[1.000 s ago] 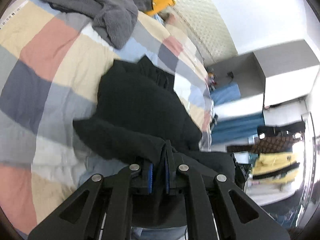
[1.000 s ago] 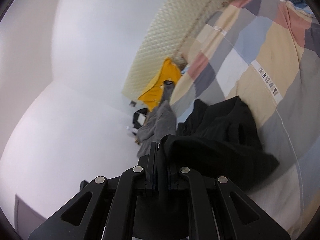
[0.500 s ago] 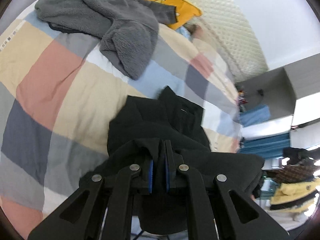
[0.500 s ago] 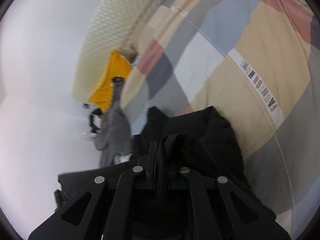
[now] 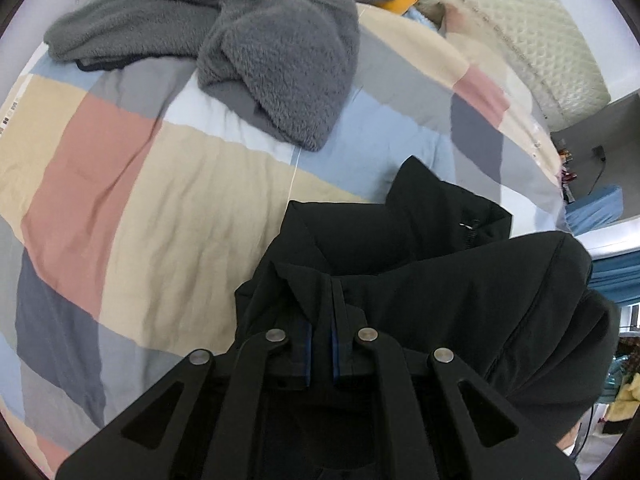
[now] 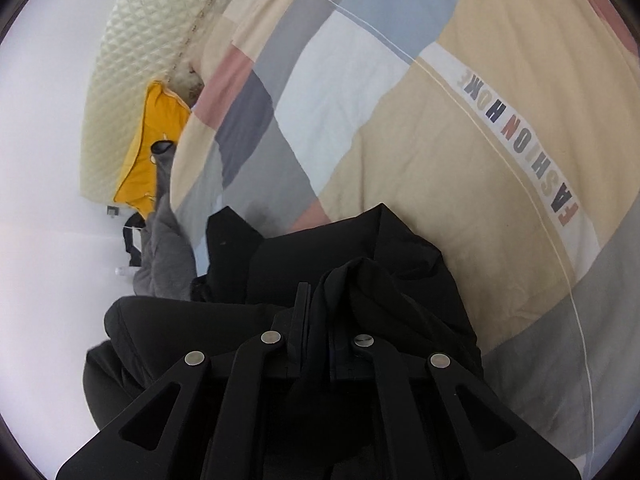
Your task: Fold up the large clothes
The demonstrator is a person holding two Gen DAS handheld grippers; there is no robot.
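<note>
Since the earlier frames both tongs have been dropping toward the patchwork quilt point(image 5: 168, 216), filling more of each view. Lower centre, the left gripper point(image 5: 320, 350) is pinching the black garment point(image 5: 440, 280); the right gripper point(image 6: 318, 344) is clamping another bunched fold point(image 6: 360, 280), its pads hidden. Upper left, a grey fleece point(image 5: 256, 40) is lying cut off.
</note>
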